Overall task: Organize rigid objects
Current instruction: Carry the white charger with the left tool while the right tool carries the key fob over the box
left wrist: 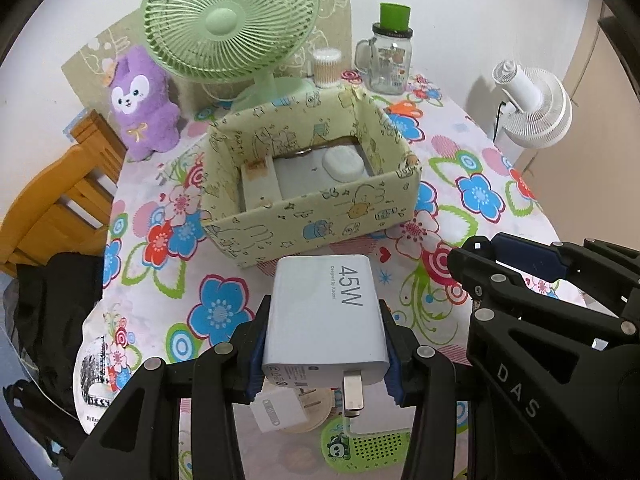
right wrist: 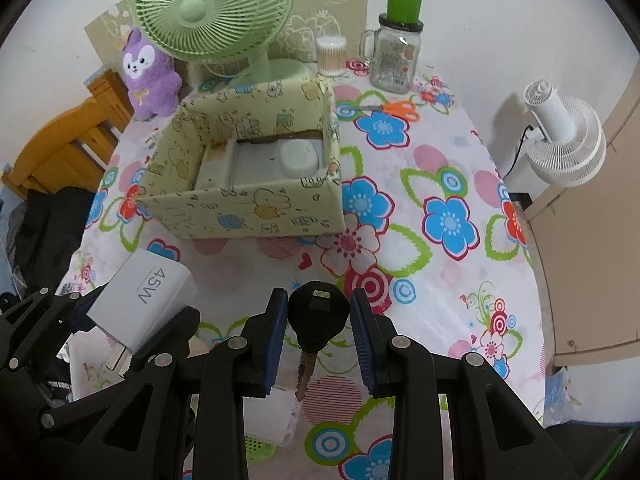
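White 45W charger [left wrist: 326, 312] held aloft; black key [right wrist: 314, 314] likewise.

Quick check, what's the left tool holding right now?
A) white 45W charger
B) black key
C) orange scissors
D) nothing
A: the left tool is clamped on the white 45W charger, prongs pointing back toward the camera. The black key sits between the fingers of the right tool, and the orange scissors lie on the tablecloth beyond the box.
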{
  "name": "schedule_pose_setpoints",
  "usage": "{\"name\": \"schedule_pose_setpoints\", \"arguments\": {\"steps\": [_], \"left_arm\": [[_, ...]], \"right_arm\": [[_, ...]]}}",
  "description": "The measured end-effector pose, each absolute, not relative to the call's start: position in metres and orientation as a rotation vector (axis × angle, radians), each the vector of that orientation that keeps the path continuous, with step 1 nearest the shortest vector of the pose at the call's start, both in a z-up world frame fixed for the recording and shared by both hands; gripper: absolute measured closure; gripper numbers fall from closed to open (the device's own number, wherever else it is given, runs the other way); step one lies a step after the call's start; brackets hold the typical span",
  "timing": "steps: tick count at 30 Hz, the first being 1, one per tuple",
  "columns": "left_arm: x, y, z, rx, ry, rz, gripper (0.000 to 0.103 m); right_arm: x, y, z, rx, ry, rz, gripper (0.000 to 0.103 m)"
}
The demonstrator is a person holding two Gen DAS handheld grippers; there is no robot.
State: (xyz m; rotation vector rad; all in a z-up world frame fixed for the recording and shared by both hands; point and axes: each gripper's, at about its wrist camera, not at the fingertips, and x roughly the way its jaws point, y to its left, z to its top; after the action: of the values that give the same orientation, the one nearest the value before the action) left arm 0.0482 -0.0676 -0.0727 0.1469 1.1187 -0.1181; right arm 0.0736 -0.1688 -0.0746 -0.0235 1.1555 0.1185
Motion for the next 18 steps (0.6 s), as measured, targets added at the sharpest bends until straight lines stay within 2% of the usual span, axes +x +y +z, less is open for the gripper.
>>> {"name": "schedule_pose_setpoints", "arguments": {"steps": [18], "left_arm": [[0.043, -0.057, -0.045, 0.131, 1.06, -0.082, 0.055]], "right_arm": [[0.072, -0.154, -0.045, -0.035, 1.098, 0.16, 0.068]]}}
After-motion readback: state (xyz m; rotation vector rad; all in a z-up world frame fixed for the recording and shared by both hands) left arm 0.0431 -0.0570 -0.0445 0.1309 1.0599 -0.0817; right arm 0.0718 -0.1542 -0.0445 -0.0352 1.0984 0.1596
